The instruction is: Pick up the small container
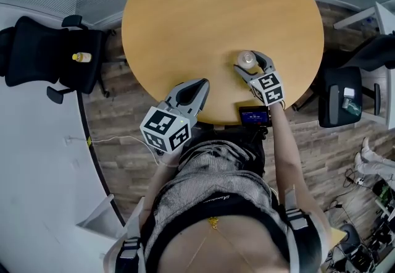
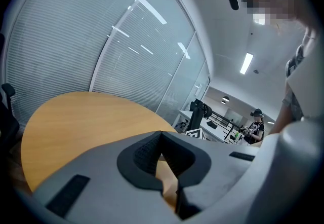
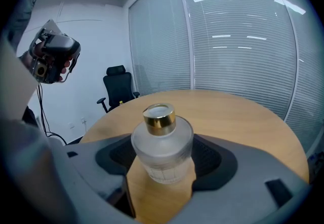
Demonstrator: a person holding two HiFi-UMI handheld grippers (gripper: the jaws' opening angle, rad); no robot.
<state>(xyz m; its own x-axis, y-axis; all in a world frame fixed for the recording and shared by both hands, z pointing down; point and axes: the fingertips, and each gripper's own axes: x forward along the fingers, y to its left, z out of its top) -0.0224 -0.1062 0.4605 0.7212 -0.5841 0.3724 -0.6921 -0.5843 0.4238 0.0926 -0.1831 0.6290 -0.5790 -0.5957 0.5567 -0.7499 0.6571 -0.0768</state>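
Observation:
The small container [image 1: 247,58] is a frosted glass bottle [image 3: 162,144] with a gold cap. It stands upright near the front right of the round wooden table [image 1: 203,6]. My right gripper [image 1: 251,62] has a jaw on each side of it, and both pads press the bottle's sides [image 3: 162,159]. My left gripper [image 1: 202,86] hovers over the table's front edge, well left of the bottle. Its jaws meet at the tip with nothing between them [image 2: 161,137]. The right gripper view also shows the left gripper [image 3: 50,58], raised at the left.
A black device [image 1: 254,117] lies at the table's front edge by my right forearm. A black office chair [image 1: 49,58] with a small yellow bottle [image 1: 81,57] on it stands at the left. Another chair [image 1: 339,96] stands at the right. Glass walls with blinds [image 3: 228,40] lie behind the table.

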